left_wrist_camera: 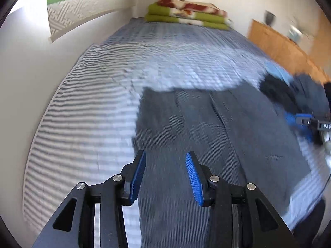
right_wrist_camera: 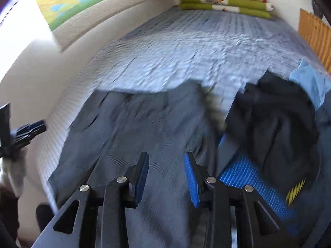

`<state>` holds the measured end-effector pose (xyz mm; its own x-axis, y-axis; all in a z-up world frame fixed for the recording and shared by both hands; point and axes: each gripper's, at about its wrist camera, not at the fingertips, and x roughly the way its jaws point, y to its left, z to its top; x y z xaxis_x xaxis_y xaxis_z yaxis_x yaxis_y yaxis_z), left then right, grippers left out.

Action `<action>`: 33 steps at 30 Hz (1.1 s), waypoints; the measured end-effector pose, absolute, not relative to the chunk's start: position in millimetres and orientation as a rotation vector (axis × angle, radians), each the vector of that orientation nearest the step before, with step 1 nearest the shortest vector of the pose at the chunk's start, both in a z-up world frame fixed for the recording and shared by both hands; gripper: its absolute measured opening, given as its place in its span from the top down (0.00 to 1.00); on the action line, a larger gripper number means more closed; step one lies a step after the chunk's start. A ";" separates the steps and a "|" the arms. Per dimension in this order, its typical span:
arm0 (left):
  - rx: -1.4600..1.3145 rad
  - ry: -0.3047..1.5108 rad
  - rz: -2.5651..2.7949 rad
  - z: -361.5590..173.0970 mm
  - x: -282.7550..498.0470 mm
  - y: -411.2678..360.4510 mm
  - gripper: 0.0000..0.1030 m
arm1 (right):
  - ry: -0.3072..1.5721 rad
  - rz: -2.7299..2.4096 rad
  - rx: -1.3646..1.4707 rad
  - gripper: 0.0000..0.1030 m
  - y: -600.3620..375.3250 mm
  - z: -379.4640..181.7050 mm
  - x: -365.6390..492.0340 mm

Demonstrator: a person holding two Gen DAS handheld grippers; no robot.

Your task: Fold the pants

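Our left gripper and right gripper both hang spread, pinching nothing. The pants lie flat on the bed beneath them, long axis running toward twelve o'clock, equally near both.

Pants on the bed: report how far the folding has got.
Done: the grey pants lie flat on the striped bedspread, seemingly folded leg over leg. In hand: nothing; the left gripper and the right gripper hang open above them. Left: the crosswise folds, and the dark clothes pile.
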<state>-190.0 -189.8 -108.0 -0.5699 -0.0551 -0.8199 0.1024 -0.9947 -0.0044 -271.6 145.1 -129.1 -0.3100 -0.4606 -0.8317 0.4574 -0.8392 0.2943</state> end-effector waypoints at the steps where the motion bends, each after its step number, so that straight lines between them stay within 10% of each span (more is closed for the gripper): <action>1: 1.421 0.036 -2.710 -110.3 -167.5 -180.9 0.52 | -0.004 -2.123 1.372 0.69 140.7 -132.6 -251.6; 18: 1.596 0.149 -2.479 -202.6 -57.5 -188.3 0.41 | 0.430 -1.955 1.207 0.54 -11.6 -181.1 -128.8; 23: 1.602 0.189 -2.484 -209.4 -73.0 -196.5 0.73 | 0.428 -1.943 1.251 0.54 -22.2 -187.9 -131.5; 28: 1.504 0.153 -2.537 -172.2 -72.8 -196.2 0.86 | 0.226 -1.899 1.385 0.85 -13.7 -192.0 -145.0; 33: 1.336 0.010 -2.603 -102.3 -59.5 -200.7 0.87 | -0.281 -1.725 1.429 0.87 3.8 -176.5 -146.6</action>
<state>-59.5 -200.7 -102.3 -0.5646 -0.1876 -0.8037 0.1938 -0.9767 0.0919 -146.6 3.8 -176.5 0.0205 -0.7193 -0.6944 0.4619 -0.6091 0.6446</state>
